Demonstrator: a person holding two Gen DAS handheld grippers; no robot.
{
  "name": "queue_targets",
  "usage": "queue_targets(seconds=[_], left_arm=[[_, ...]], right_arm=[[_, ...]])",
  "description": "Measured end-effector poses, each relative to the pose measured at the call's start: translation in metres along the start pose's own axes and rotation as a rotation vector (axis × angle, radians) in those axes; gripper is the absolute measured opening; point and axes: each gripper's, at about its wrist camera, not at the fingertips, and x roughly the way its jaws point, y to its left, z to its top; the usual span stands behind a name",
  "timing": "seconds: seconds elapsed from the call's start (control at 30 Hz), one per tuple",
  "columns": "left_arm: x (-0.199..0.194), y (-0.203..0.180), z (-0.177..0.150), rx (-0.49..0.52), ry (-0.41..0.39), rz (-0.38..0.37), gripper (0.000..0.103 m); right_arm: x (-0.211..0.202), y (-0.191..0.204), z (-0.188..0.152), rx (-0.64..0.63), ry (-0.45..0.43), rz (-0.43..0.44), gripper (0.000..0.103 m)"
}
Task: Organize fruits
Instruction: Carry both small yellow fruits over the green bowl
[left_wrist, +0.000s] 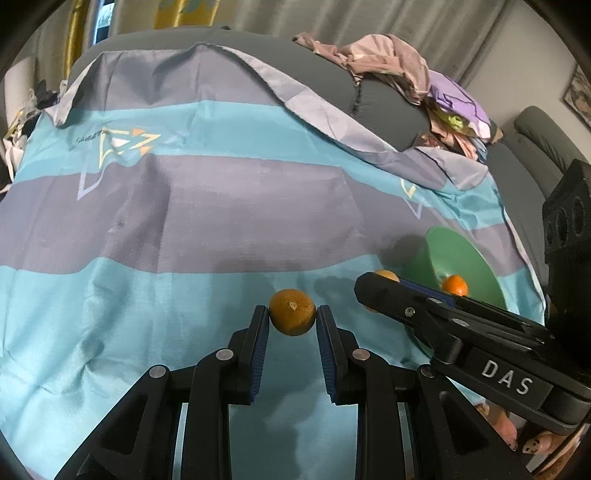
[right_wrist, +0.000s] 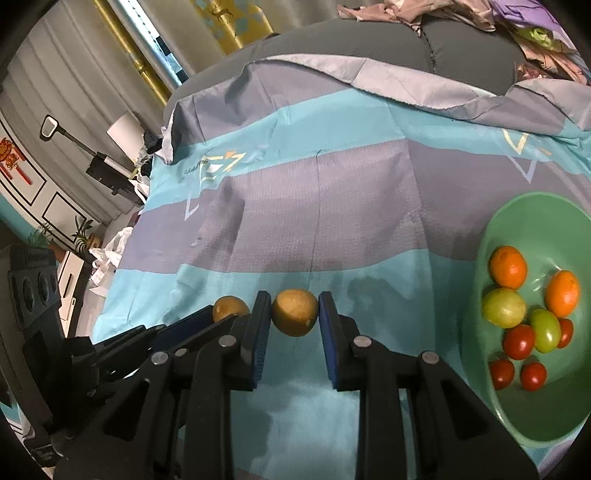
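My left gripper (left_wrist: 291, 312) is shut on a brownish-orange fruit (left_wrist: 292, 312) above the striped blue and grey cloth (left_wrist: 184, 229). My right gripper (right_wrist: 294, 312) is shut on a yellow-brown fruit (right_wrist: 294, 312), just left of a green bowl (right_wrist: 524, 221). The bowl holds two orange fruits (right_wrist: 508, 266), green fruits (right_wrist: 504, 307) and several small red ones (right_wrist: 519, 341). In the right wrist view the left gripper's fruit (right_wrist: 229, 308) shows at the left. In the left wrist view the right gripper (left_wrist: 380, 291) and the bowl (left_wrist: 465, 258) show at the right.
A grey sofa back (left_wrist: 388, 110) carries a heap of pink and purple clothes (left_wrist: 406, 74). The cloth's far edge is folded over (left_wrist: 295, 96). Furniture and bags stand beyond the cloth's left edge (right_wrist: 110, 177).
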Motion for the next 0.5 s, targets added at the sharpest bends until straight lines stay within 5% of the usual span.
queue_targets(seconds=[0.5], left_arm=[[0.004, -0.041, 0.001, 0.066, -0.007, 0.002, 0.026]], right_arm=[[-0.045, -0.049, -0.006, 0.063, -0.104, -0.006, 0.028]])
